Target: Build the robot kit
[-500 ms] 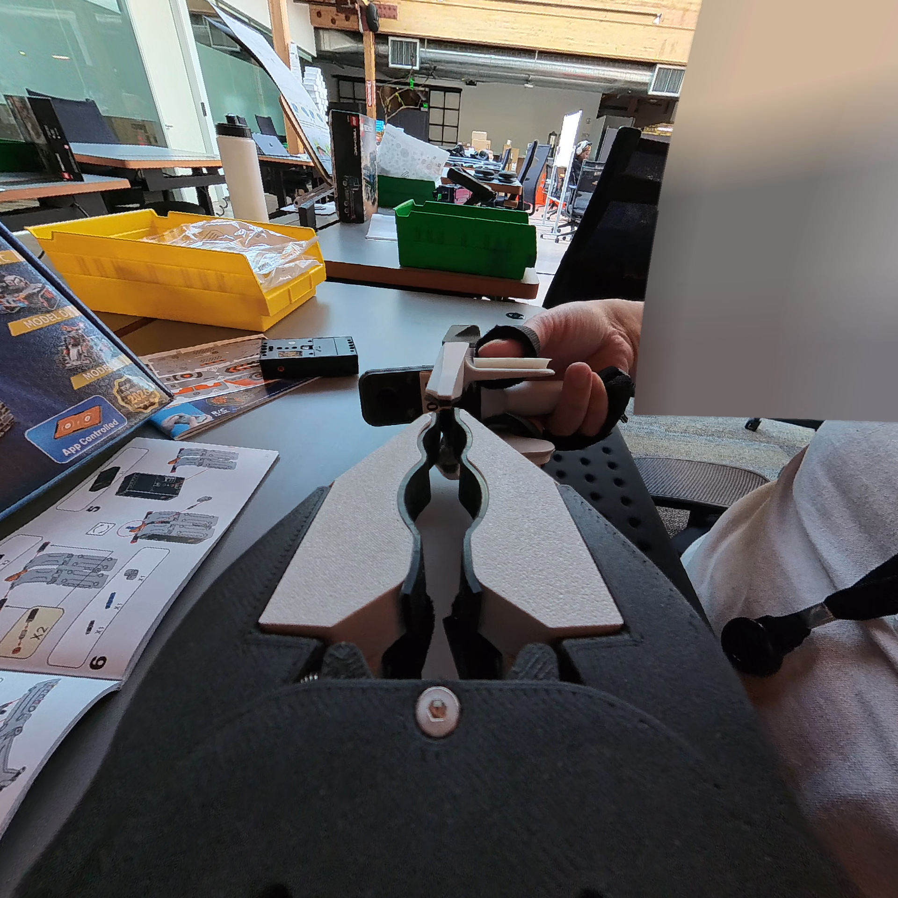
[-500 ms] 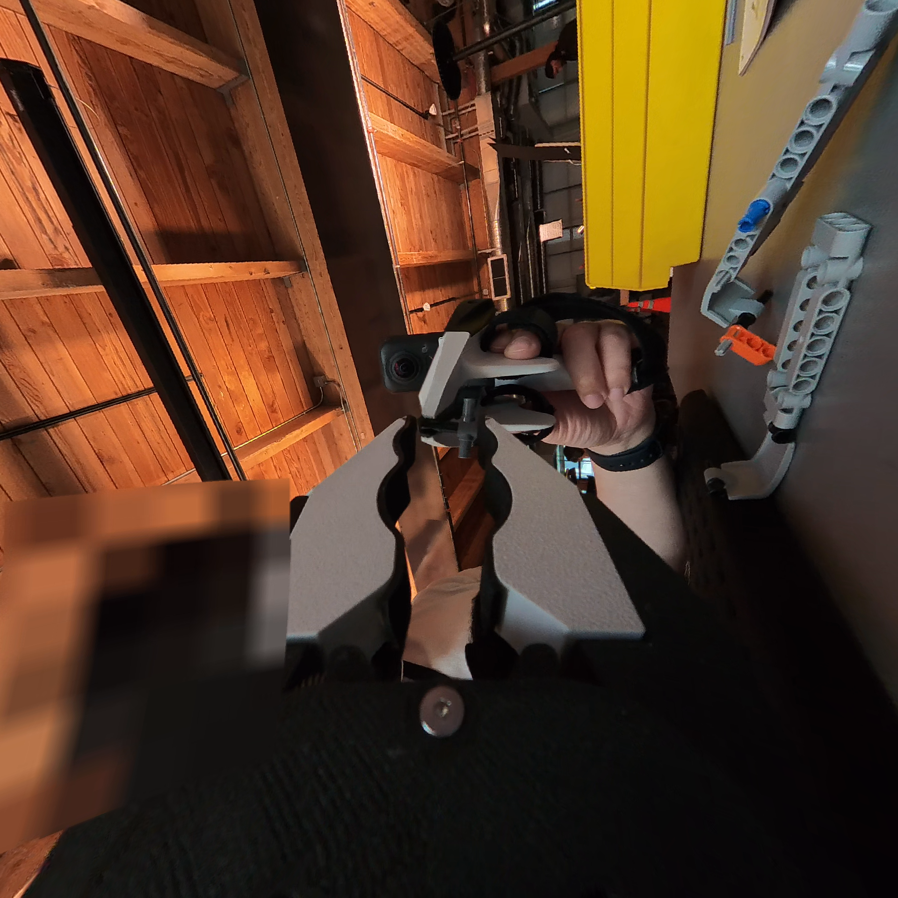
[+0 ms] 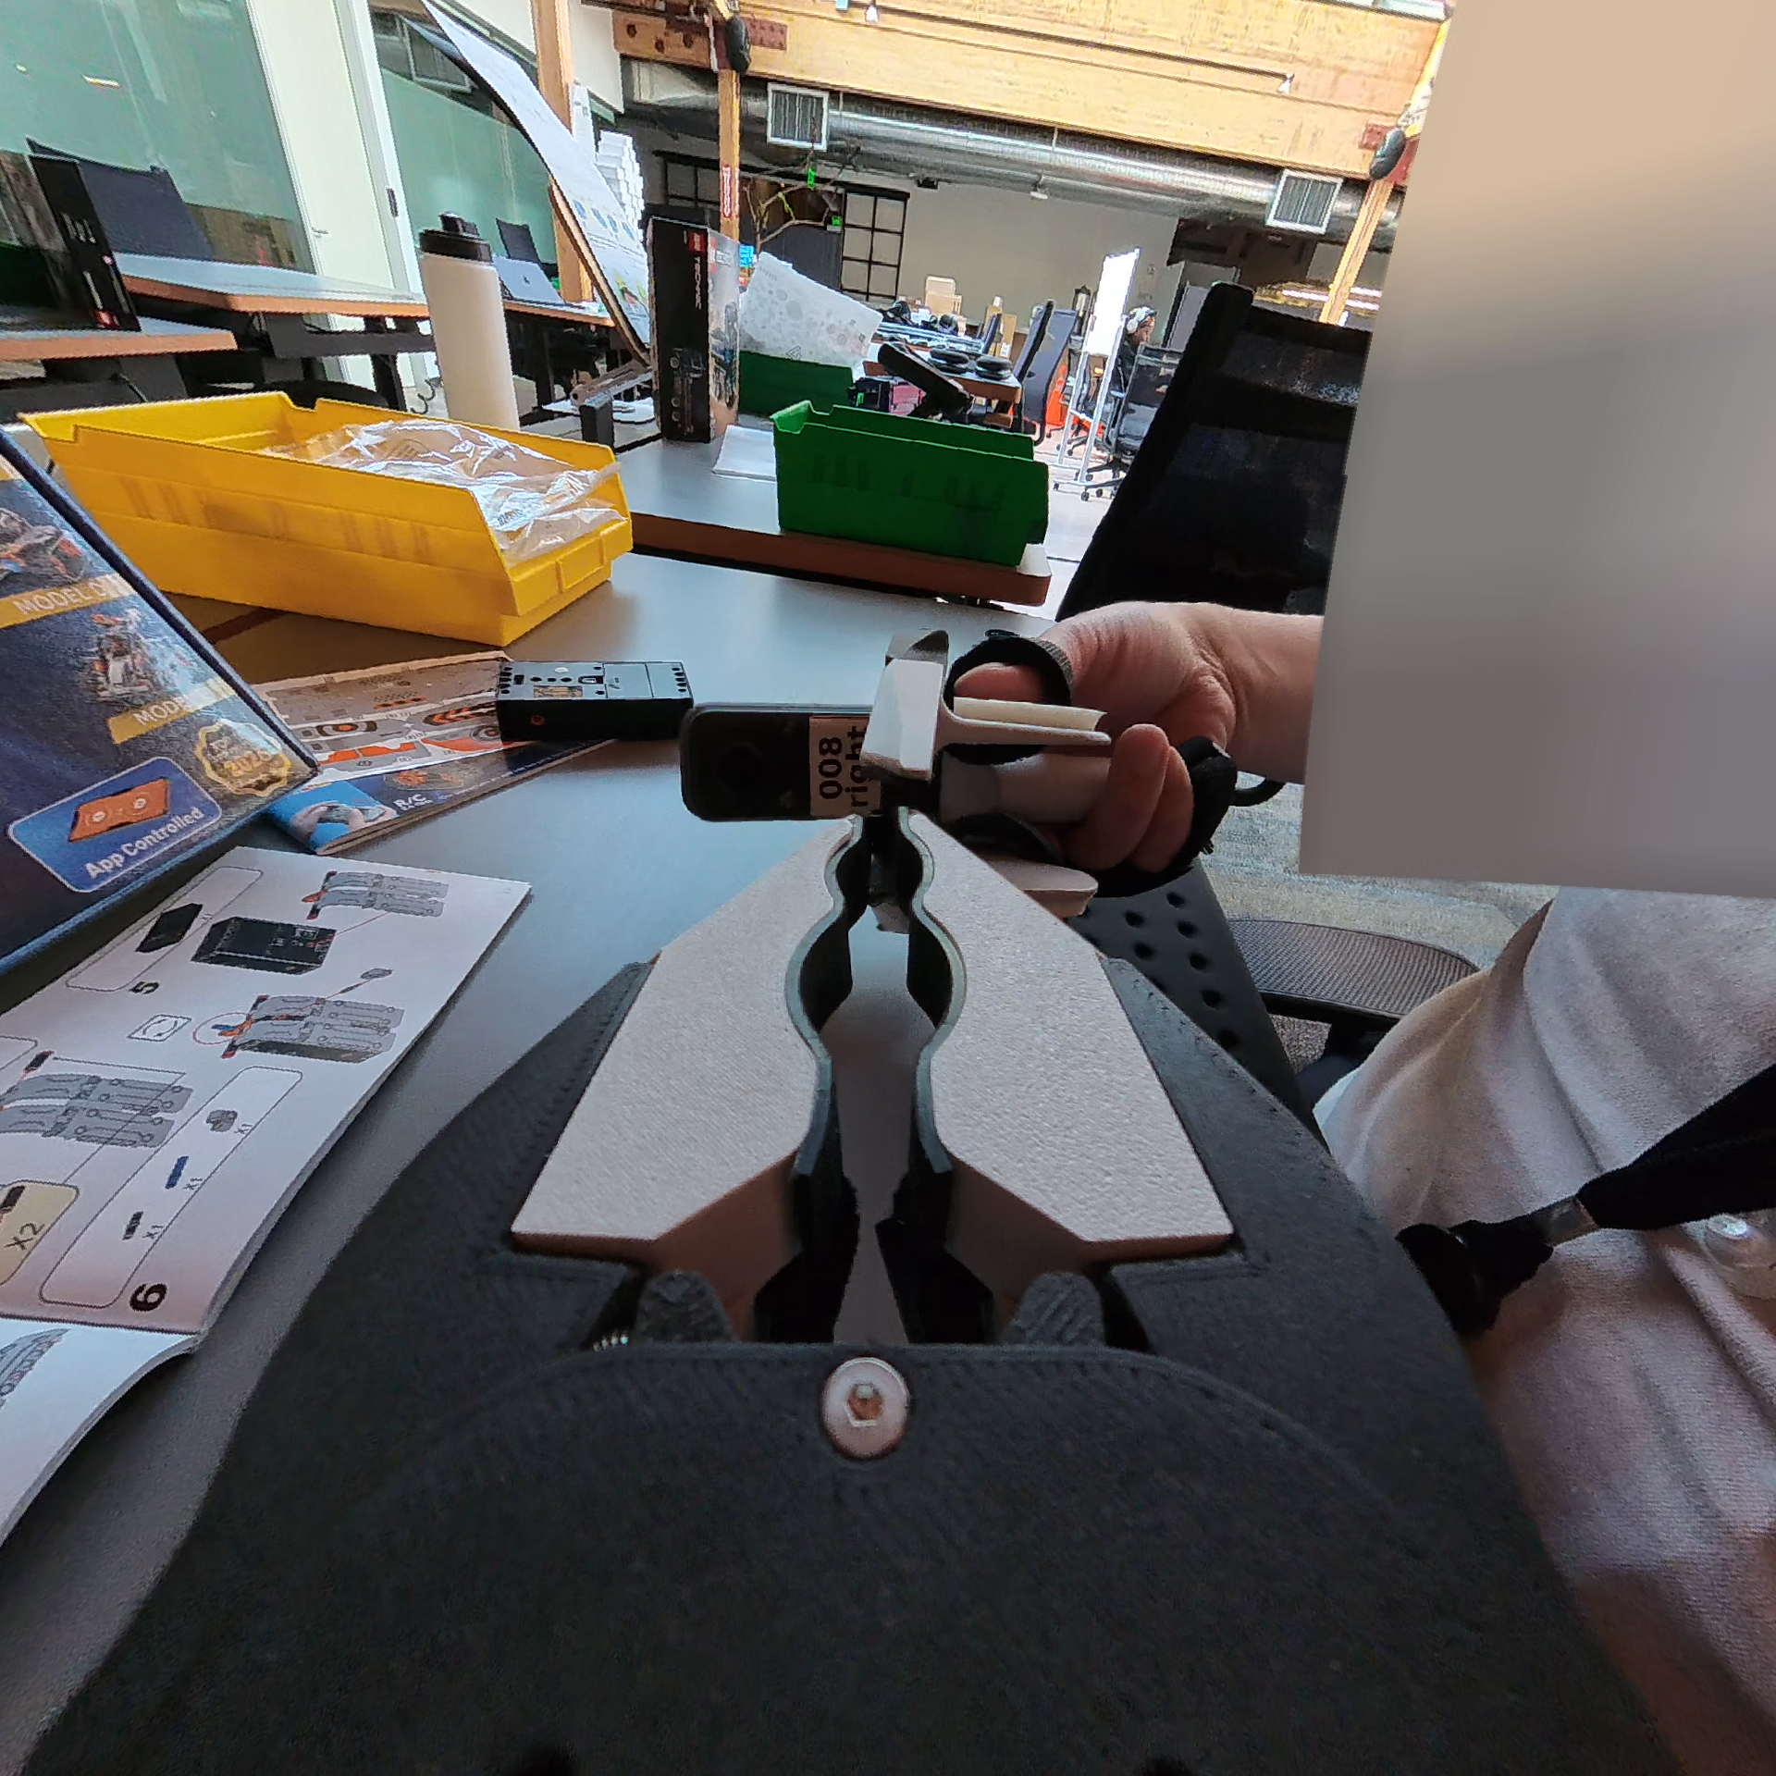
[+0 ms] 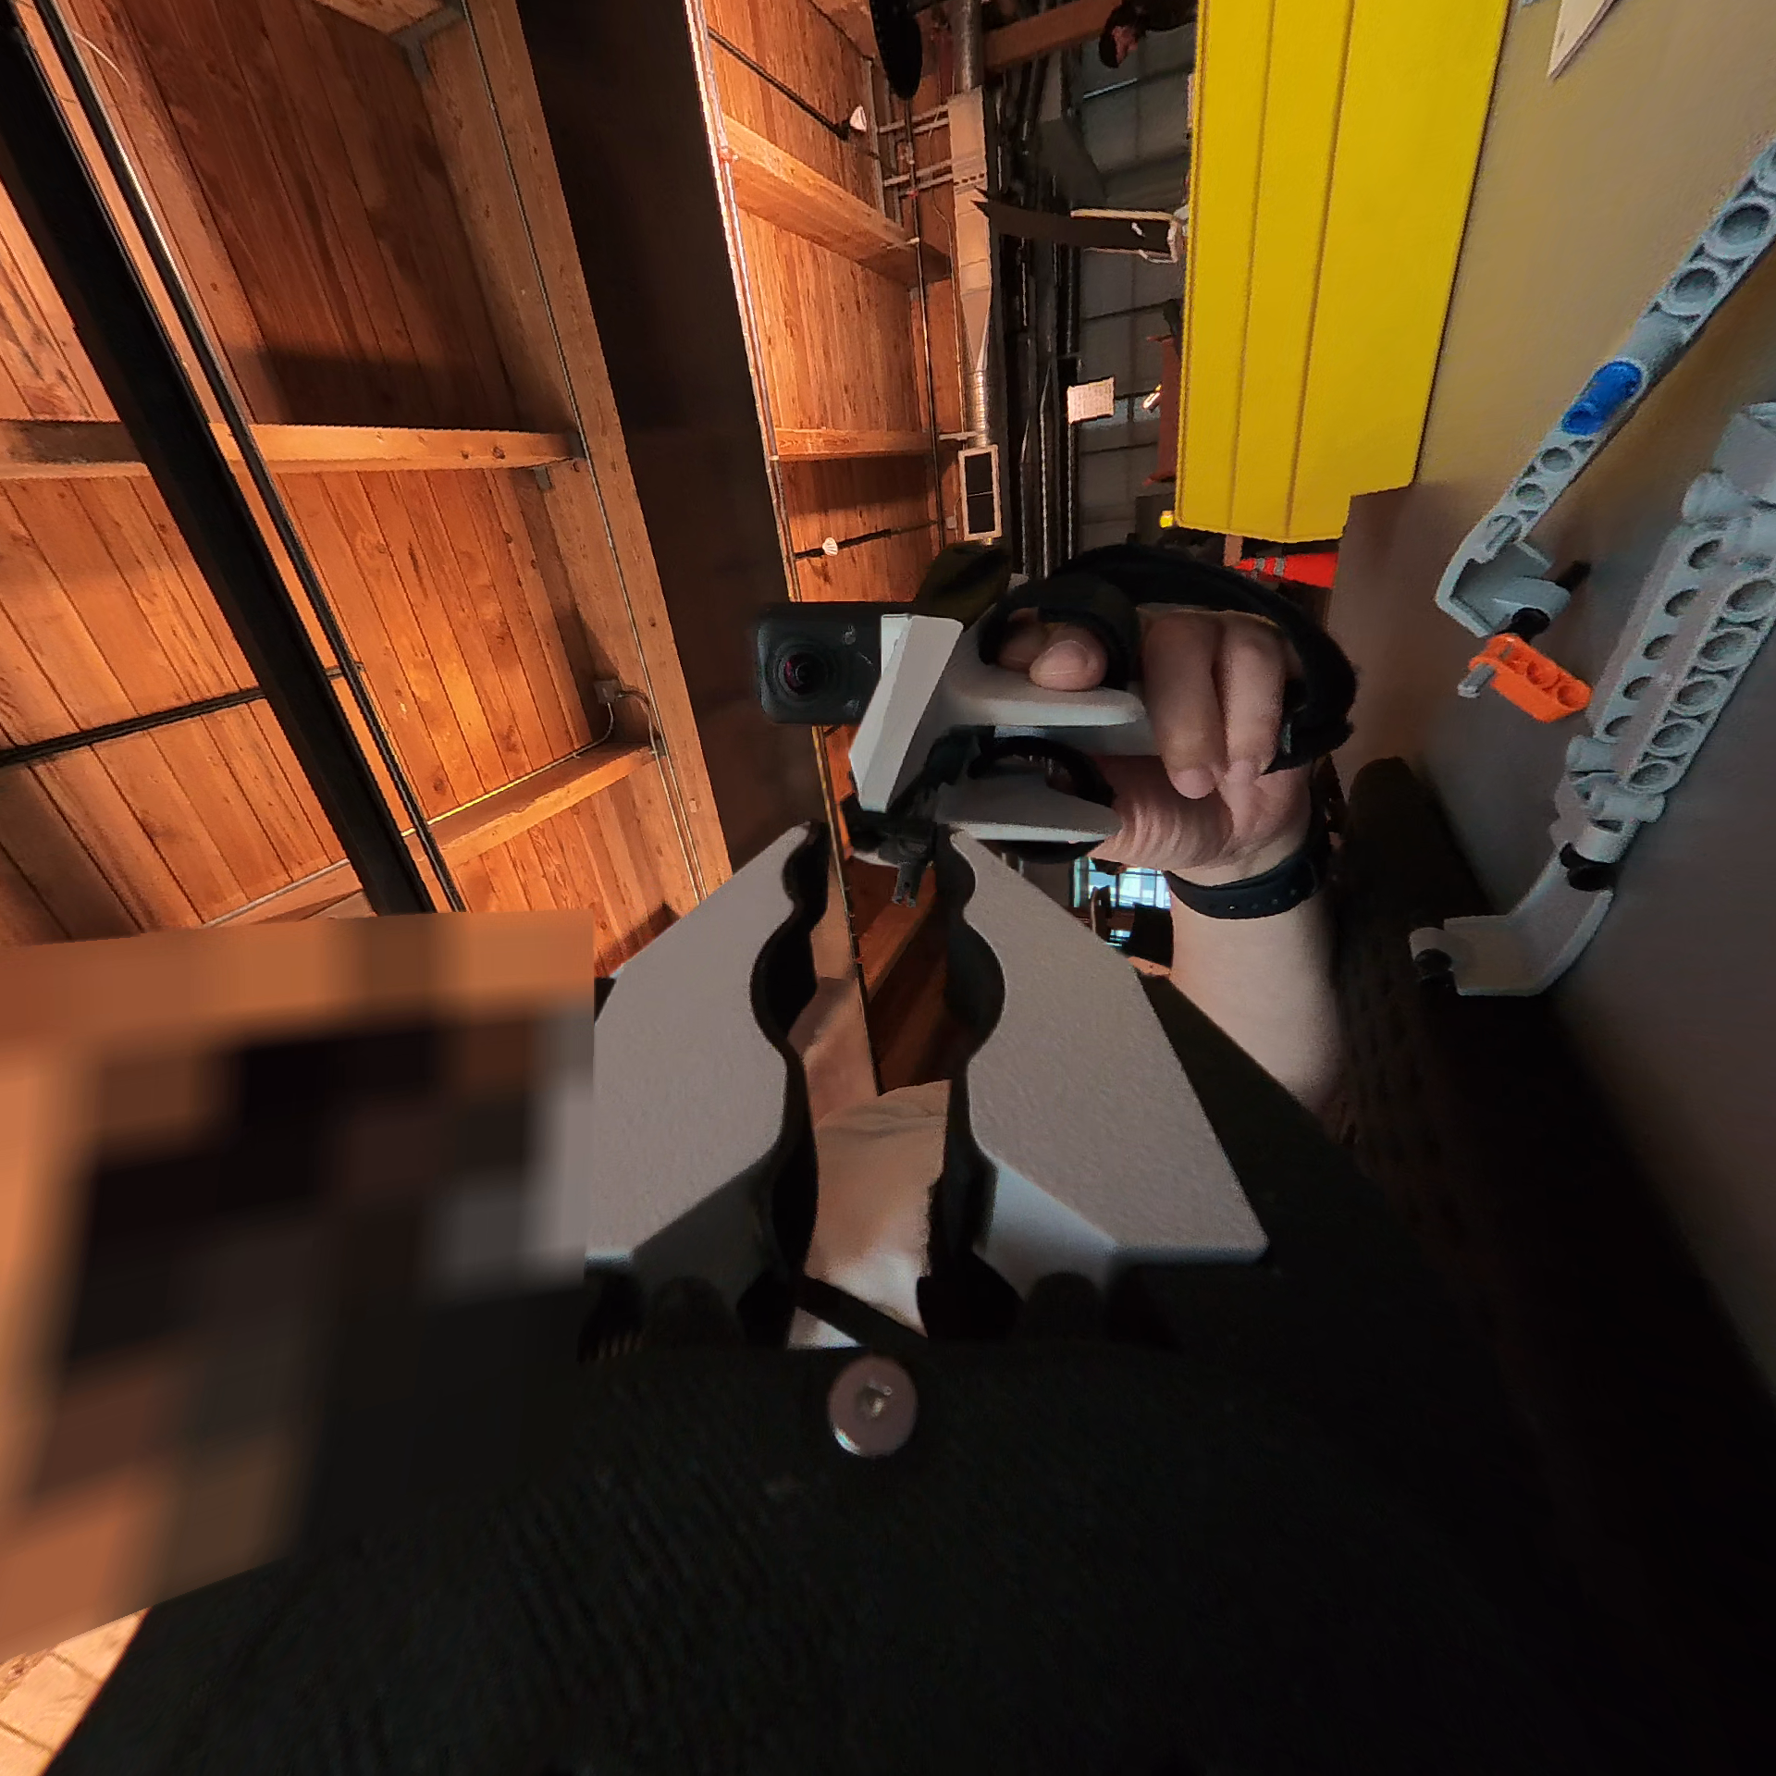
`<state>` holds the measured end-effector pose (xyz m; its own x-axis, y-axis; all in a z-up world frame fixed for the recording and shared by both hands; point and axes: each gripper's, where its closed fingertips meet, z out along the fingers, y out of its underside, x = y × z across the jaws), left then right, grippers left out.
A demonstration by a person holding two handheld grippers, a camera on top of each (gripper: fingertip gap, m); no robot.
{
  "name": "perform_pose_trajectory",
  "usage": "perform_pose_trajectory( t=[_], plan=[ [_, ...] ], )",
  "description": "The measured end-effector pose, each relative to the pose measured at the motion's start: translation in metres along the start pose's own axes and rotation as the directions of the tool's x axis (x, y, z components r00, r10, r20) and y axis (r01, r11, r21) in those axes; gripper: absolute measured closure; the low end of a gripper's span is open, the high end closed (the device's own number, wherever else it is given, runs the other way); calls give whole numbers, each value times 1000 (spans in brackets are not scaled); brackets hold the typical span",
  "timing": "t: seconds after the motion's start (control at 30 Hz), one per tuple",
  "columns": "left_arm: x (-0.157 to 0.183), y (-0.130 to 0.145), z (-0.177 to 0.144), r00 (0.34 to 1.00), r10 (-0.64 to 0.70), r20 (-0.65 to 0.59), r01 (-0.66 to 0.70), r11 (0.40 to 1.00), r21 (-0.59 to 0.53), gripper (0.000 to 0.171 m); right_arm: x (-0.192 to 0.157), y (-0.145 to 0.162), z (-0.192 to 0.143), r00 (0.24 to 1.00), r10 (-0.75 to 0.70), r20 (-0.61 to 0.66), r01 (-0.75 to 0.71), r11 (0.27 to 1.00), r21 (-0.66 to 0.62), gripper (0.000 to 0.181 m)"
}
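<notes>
The left gripper [image 3: 879, 851] and right gripper [image 4: 884, 855] meet tip to tip above the grey table [image 3: 673, 615], each nearly clenched on a small dark part [image 4: 905, 870]; the yellow bin [image 3: 327, 524] holds a clear plastic bag [image 3: 452, 461]; a green bin [image 3: 908, 495] stands beyond; printed instruction sheet [image 3: 221, 1048] lies left.

Right gripper [image 4: 879, 855] fingers nearly together, left gripper [image 4: 903, 846] opposite, tips meeting
</notes>
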<state>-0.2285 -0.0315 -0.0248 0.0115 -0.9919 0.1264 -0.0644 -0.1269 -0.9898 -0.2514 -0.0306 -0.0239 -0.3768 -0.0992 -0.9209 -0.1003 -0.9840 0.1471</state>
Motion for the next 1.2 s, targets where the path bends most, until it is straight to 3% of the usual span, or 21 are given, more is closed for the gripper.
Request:
perform_pose_trajectory(
  t=[0.43, 0.53, 0.63, 0.7, 0.77, 0.83, 0.9, 0.93, 1.03, 1.13, 1.2],
  plan=[
    [-8, 1, 0, 999, -13, 38, 12, 1000, 8, 170, 2, -5, -3, 1000, 2, 21, -2, 1000, 25, 159],
    [-13, 0, -3, 998, -32, 61, 30, 999, 27, 170, 10, -6, -8, 996, -77, -38, 77, 997, 10, 159],
    [-22, -3, -12, 994, -69, 90, 64, 996, 64, 170, 25, -9, -19, 936, -289, -201, 279, 957, -77, 163],
    [-26, -5, -19, 991, -96, 98, 87, 992, 94, 171, 36, -15, -32, 803, -496, -330, 460, 868, -186, 167],
    [-29, -6, -24, 988, -111, 107, 99, 989, 112, 171, 48, -20, -46, 565, -720, -403, 619, 693, -370, 167],
    [-31, -4, -27, 987, -117, 114, 104, 988, 116, 171, 58, -25, -63, 322, -850, -418, 666, 517, -537, 167],
    [-30, -2, -27, 986, -117, 115, 104, 988, 110, 171, 63, -28, -74, 154, -913, -379, 659, 381, -649, 167],
    [-29, -1, -26, 987, -113, 115, 101, 989, 103, 170, 68, -23, -77, 117, -933, -340, 639, 333, -694, 166],
    [-26, 3, -24, 989, -93, 114, 84, 993, 79, 170, 82, 10, -77, 146, -977, -155, 572, 211, -793, 161],
    [-22, 6, -21, 992, -77, 102, 72, 996, 55, 170, 102, 21, -89, 8, -1000, -1, 455, 5, -890, 159],
    [-20, 9, -18, 993, -68, 97, 65, 997, 38, 170, 110, 21, -92, -31, -998, 50, 403, -58, -913, 159]
  ],
)
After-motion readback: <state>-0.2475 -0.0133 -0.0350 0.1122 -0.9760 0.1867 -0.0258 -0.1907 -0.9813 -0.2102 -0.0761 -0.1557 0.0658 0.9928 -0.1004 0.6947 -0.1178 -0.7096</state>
